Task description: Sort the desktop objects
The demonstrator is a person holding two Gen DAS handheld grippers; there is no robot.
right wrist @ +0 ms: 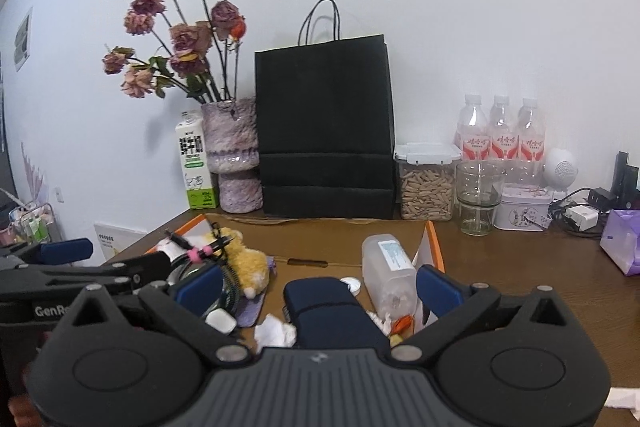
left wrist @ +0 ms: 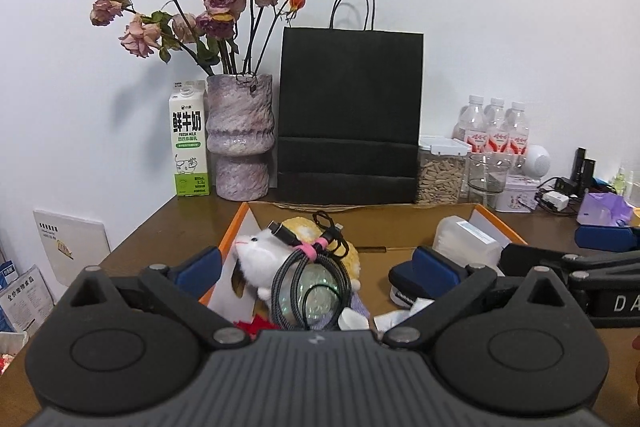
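A milk carton (left wrist: 189,141) stands at the far left of the tabletop (left wrist: 168,227), against the wall, touching a purple vase (left wrist: 240,135) of dried roses (left wrist: 188,3). Just right of the vase stands a black paper bag (left wrist: 350,115).

In front of these lies an open cardboard box (left wrist: 384,223) with orange edging, holding the objects to be sorted. At its left side a white and yellow plush toy (left wrist: 264,247) lies under a coiled black cable (left wrist: 308,279) bound with a pink tie. The left gripper (left wrist: 320,263) hovers over this pile, fingers spread wide, holding nothing.

Toward the right of the box lie a dark blue case (right wrist: 324,307), crumpled white tissue (right wrist: 276,333) and a clear plastic bottle (right wrist: 386,267) on its side. The right gripper (right wrist: 320,283) hovers over the case, fingers spread wide, holding nothing.

Further right on the tabletop stand a lidded container of seeds (right wrist: 426,183), a glass jar (right wrist: 478,197), three water bottles (right wrist: 500,131) and a tin (right wrist: 522,211).
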